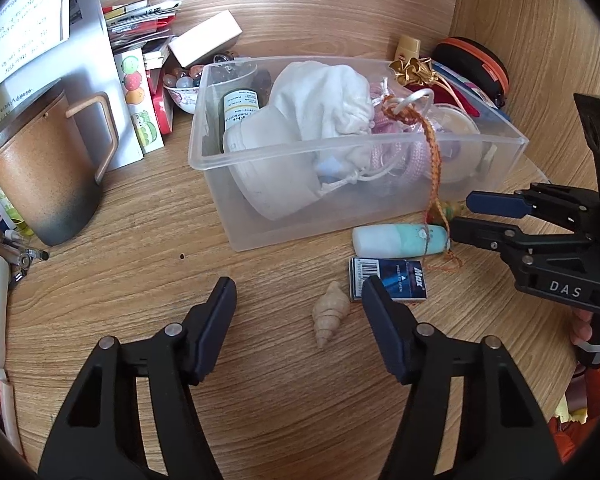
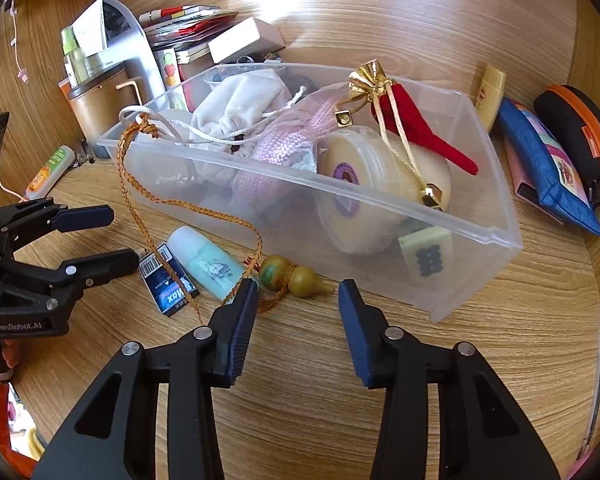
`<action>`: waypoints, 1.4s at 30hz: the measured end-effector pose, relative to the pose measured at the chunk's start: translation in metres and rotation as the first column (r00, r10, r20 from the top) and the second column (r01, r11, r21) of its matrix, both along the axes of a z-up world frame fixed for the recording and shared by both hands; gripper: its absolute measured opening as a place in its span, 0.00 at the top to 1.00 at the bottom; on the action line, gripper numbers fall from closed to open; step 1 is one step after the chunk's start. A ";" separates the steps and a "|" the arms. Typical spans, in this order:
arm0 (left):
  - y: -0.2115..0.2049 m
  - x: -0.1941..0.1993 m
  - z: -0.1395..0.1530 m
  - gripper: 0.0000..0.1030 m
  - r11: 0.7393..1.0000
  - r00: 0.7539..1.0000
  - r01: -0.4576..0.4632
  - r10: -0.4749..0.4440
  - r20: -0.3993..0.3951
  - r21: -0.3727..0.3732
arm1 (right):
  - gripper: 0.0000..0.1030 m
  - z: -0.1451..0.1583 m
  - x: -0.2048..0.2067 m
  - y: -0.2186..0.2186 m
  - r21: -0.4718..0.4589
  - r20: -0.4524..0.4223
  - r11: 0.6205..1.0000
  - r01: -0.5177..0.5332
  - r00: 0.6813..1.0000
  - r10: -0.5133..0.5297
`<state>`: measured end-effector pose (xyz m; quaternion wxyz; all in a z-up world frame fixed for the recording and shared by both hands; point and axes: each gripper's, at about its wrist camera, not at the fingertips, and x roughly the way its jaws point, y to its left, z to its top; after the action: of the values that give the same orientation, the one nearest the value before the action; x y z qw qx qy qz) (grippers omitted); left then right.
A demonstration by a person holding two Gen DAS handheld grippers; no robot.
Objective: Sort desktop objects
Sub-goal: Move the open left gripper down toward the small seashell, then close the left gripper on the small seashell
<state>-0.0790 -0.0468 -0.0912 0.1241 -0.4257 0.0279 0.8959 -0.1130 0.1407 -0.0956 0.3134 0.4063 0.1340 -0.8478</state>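
A clear plastic bin (image 1: 260, 236) (image 2: 476, 264) on the wooden desk holds a white pouch (image 1: 332, 96), pink strap, round tin (image 2: 384, 172) and red-gold ornament (image 2: 416, 128). In front of it lie a mint tube (image 1: 400, 238) (image 2: 208, 264), a blue Max staple box (image 1: 392, 278) (image 2: 168, 284), a seashell (image 1: 330, 312) and a gourd charm (image 2: 292, 274) on an orange cord (image 2: 132, 196) that hangs over the bin's rim. My left gripper (image 1: 298, 308) is open, around the shell. My right gripper (image 2: 298, 304) is open, just before the gourd.
A brown mug (image 1: 40, 172), a grey stand, books and a bowl of stones (image 1: 184, 88) stand at the back left. A black-orange case (image 2: 580, 136), a blue pouch (image 2: 548, 164) and a yellow tube (image 2: 492, 92) lie right of the bin.
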 end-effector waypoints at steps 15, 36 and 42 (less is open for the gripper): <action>-0.001 0.000 -0.003 0.48 0.999 1.000 0.027 -0.027 0.011 0.021 | 0.63 -0.002 -0.007 -0.011 -0.009 0.048 1.000 0.011 0.999 -0.011; 0.004 0.003 -0.004 0.57 0.997 0.998 0.054 -0.054 0.010 -0.054 | 0.64 -0.006 -0.011 -0.006 -0.064 0.086 0.994 0.084 0.993 -0.078; 0.005 0.002 -0.003 0.64 0.997 0.999 0.046 -0.046 0.007 -0.058 | 0.64 -0.008 -0.010 -0.007 -0.065 0.075 0.995 0.076 0.995 -0.071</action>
<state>-0.0771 -0.0419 -0.0946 0.1324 -0.4311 0.0633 0.8903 -0.1228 0.1336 -0.1038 0.3001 0.4308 0.0785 -0.8474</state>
